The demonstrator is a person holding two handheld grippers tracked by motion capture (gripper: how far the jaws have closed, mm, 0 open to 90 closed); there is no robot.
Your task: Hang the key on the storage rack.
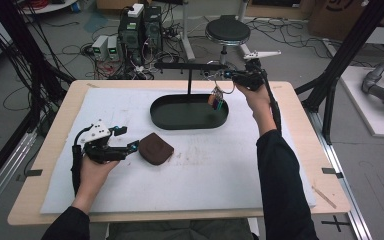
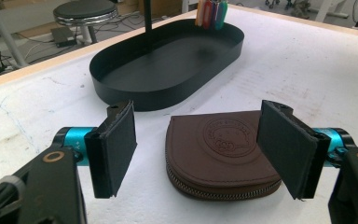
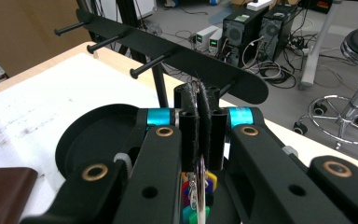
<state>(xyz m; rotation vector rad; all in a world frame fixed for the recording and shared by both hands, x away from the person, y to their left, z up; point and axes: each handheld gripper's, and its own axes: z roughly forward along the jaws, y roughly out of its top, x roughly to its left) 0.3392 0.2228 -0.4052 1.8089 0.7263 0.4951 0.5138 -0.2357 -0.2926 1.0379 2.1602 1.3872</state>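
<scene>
1. The wooden table (image 1: 40,165) was the biggest thing, and a white mat (image 1: 205,175) covered most of its top.
2. A black oval tray (image 1: 189,121) sat on the mat near the far edge of the table. It is the landmark for everything below.
3. A thin black post rose from the middle of the tray and carried a black rack bar (image 3: 177,56) with round pegs sticking out of it.
4. A brown zip pouch (image 1: 155,148) lay flat on the mat, near the tray on the person's side and a little to its left. In the left gripper view, the pouch (image 2: 221,156) showed a round stamped mark on top and a zip along its edge.
5. The left gripper (image 1: 130,140) was on the person's side of the tray, just left of the pouch. Its jaws stood wide apart and held nothing. In the left gripper view, the left gripper (image 2: 203,149) had one pad on each side of the pouch, and I could not tell whether a pad touched it.
6. The right gripper (image 1: 229,75) was up above the right end of the tray, next to the rack bar. In the right gripper view, the right gripper (image 3: 199,100) was squeezed tight on a metal ring.
7. A bunch of colourful key tags (image 1: 216,101) hung from that ring, down over the right end of the tray.
</scene>
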